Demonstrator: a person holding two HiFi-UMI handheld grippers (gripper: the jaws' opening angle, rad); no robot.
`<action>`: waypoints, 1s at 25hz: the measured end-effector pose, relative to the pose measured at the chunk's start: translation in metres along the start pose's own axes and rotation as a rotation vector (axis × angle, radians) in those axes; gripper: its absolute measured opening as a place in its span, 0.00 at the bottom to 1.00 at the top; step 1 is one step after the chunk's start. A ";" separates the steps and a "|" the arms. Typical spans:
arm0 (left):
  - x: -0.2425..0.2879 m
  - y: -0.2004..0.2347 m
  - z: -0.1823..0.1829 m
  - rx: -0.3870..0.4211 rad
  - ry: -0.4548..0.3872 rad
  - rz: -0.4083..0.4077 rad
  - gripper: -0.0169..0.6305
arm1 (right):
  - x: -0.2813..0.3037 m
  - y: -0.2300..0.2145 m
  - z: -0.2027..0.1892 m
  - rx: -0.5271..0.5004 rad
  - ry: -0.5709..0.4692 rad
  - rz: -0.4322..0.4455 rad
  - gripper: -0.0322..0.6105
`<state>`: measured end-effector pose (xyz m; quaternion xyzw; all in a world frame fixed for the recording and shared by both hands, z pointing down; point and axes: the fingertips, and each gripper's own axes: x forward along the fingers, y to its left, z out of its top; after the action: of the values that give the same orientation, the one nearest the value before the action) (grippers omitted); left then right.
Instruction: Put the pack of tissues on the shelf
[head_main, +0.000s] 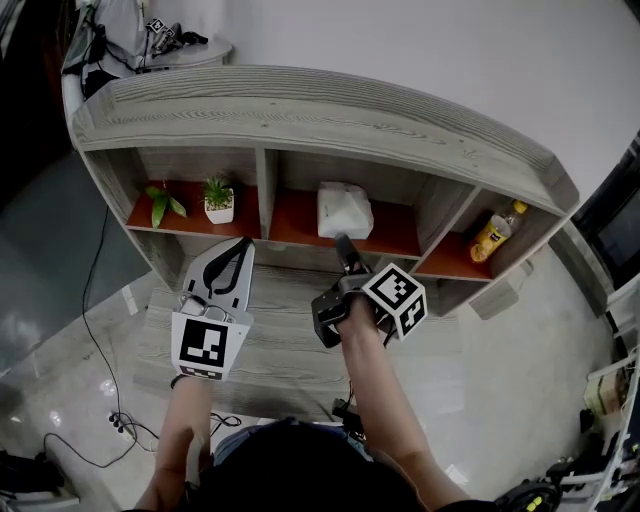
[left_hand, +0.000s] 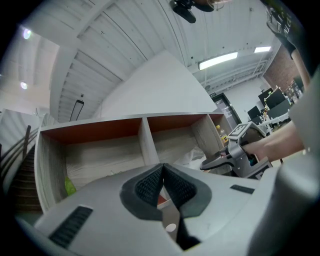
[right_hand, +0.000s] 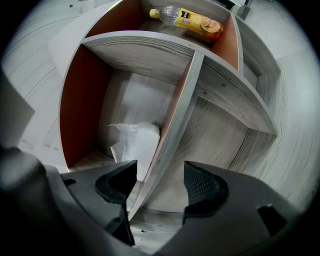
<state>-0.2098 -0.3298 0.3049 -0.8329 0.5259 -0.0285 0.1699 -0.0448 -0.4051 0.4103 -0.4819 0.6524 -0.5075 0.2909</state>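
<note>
The white pack of tissues (head_main: 344, 210) lies in the middle compartment of the grey wooden shelf (head_main: 330, 112), on its red floor. My right gripper (head_main: 343, 243) is just in front of that compartment, open and empty. In the right gripper view the pack of tissues (right_hand: 136, 144) rests beyond the jaws of the right gripper (right_hand: 157, 172), apart from them, beside a shelf divider. My left gripper (head_main: 243, 245) hovers before the left divider, shut on nothing. In the left gripper view the left gripper (left_hand: 163, 170) has its pads pressed together.
Two small potted plants (head_main: 218, 198) stand in the left compartment. A yellow drink bottle (head_main: 496, 230) sits in the right compartment, and the bottle (right_hand: 192, 20) also shows in the right gripper view. Cables (head_main: 100, 400) trail over the floor at the left.
</note>
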 end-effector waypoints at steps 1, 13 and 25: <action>0.000 0.000 0.000 0.002 -0.004 -0.004 0.04 | -0.002 0.001 -0.001 -0.006 0.001 0.000 0.49; 0.007 -0.013 0.000 -0.032 -0.039 -0.051 0.04 | -0.043 0.011 0.008 -0.252 -0.036 -0.002 0.52; 0.012 -0.024 0.004 -0.071 -0.074 -0.066 0.04 | -0.088 0.024 0.031 -0.598 -0.088 -0.017 0.52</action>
<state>-0.1828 -0.3302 0.3073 -0.8557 0.4923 0.0154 0.1588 0.0064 -0.3350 0.3683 -0.5733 0.7555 -0.2738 0.1599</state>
